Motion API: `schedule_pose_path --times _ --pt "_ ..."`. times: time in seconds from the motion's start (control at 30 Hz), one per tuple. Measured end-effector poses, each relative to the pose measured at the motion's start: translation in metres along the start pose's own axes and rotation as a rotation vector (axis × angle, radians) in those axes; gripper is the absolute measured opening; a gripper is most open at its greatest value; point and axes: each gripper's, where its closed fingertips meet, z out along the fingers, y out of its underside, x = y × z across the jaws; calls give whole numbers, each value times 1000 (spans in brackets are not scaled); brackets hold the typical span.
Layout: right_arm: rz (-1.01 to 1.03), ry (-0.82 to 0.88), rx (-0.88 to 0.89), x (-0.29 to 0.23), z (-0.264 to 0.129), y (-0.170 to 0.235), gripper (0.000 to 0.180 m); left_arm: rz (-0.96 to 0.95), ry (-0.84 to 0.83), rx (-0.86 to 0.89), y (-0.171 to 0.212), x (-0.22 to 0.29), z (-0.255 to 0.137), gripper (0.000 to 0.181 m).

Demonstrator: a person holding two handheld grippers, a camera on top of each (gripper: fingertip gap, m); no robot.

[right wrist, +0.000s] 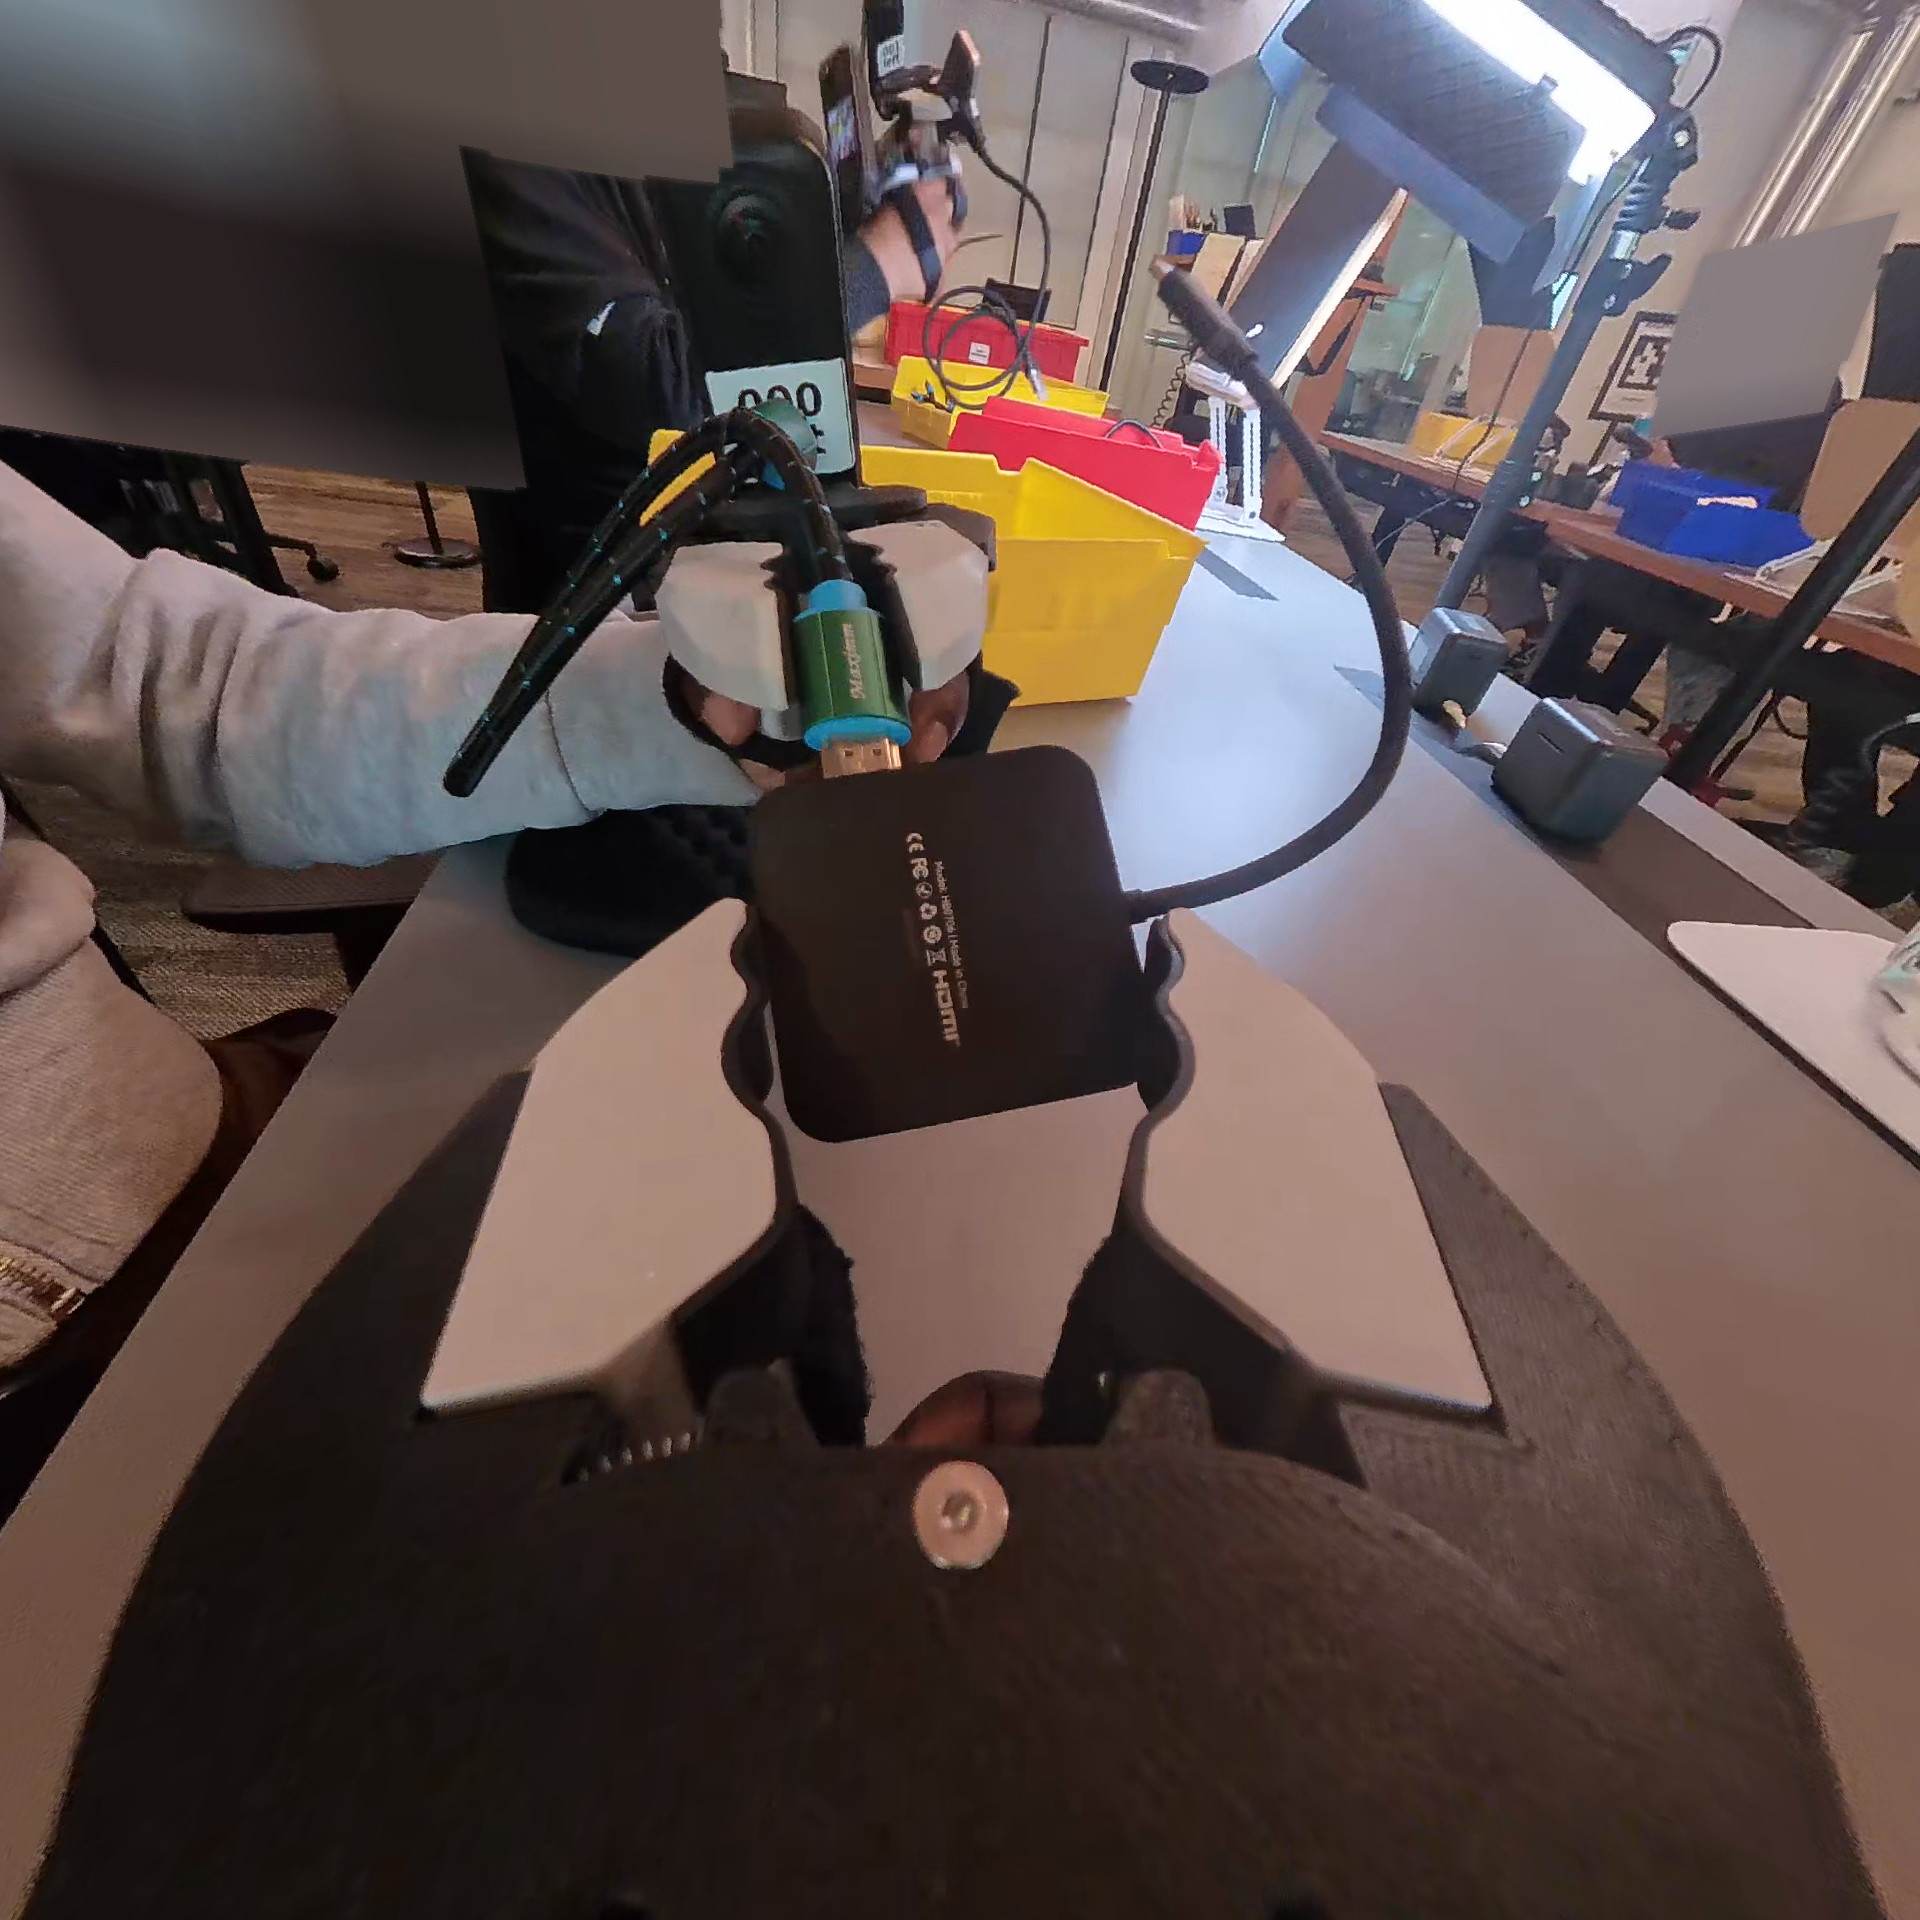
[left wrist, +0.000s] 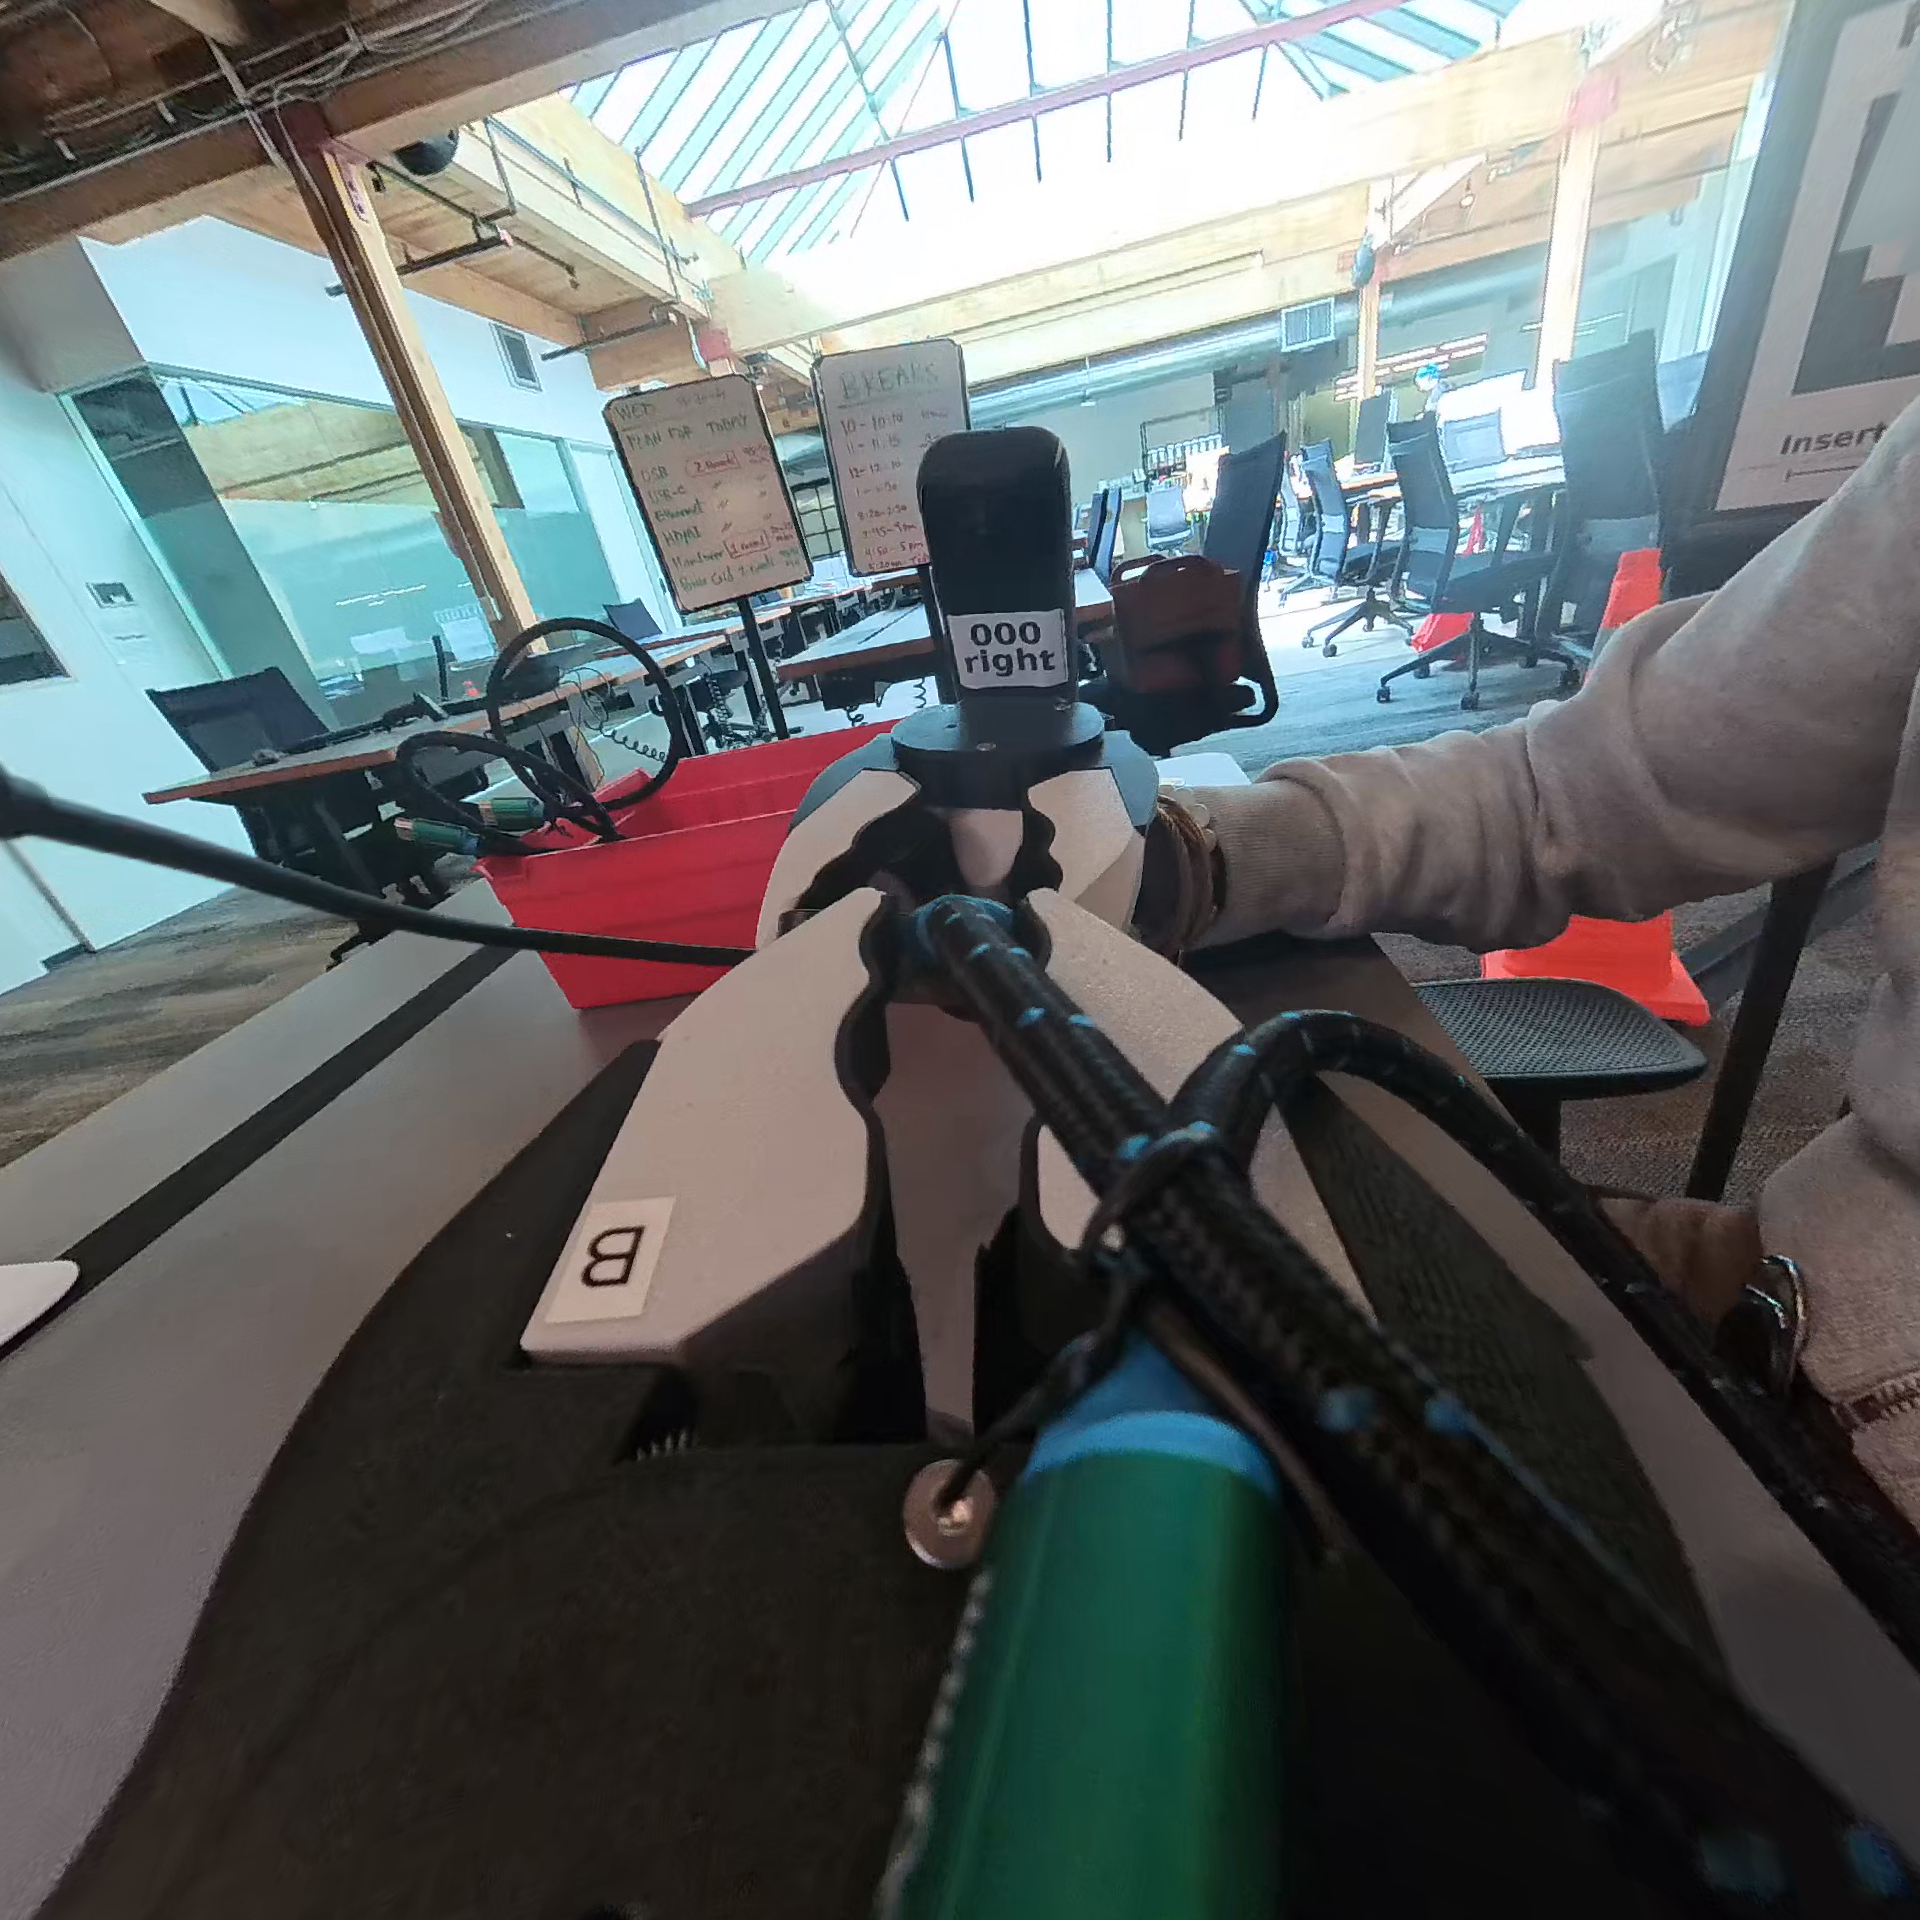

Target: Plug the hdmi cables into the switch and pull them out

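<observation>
Strong daylight pours in through the skylight (left wrist: 1091,135) in the left wrist view, and the glass there is washed out to white. The green plug (left wrist: 1122,1621) is very close to the camera and looks blurry. Straight lines bend near the edges of both pictures, like a fish-eye. In the right wrist view a lamp panel (right wrist: 1538,62) glows bright at the top. The grey bench (right wrist: 1403,1039) is evenly lit, with soft shadows.
</observation>
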Motion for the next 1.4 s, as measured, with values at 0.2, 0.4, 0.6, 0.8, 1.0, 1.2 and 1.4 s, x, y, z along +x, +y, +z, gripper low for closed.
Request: schedule_pose_path --times 0.2,0.4,0.6,0.8,1.0,1.2,1.4 --pt "-8 -12 -5 -3 0 0 70 43 17 -20 1 4 0 20" --pt "1 -34 -12 -6 -1 2 70 79 30 -43 4 8 1 20" --pt "33 -34 -2 -5 0 2 70 62 12 -50 5 6 1 20" --pt "77 -52 -9 -4 1 6 70 34 10 -83 9 5 1 21" --pt "72 -76 -35 -8 3 10 70 35 43 -121 16 10 3 20" --pt "74 -65 -25 -6 2 10 69 54 17 -128 18 8 4 21" --pt "23 -37 61 -8 6 -16 70 19 -9 13 -3 3 1 32"
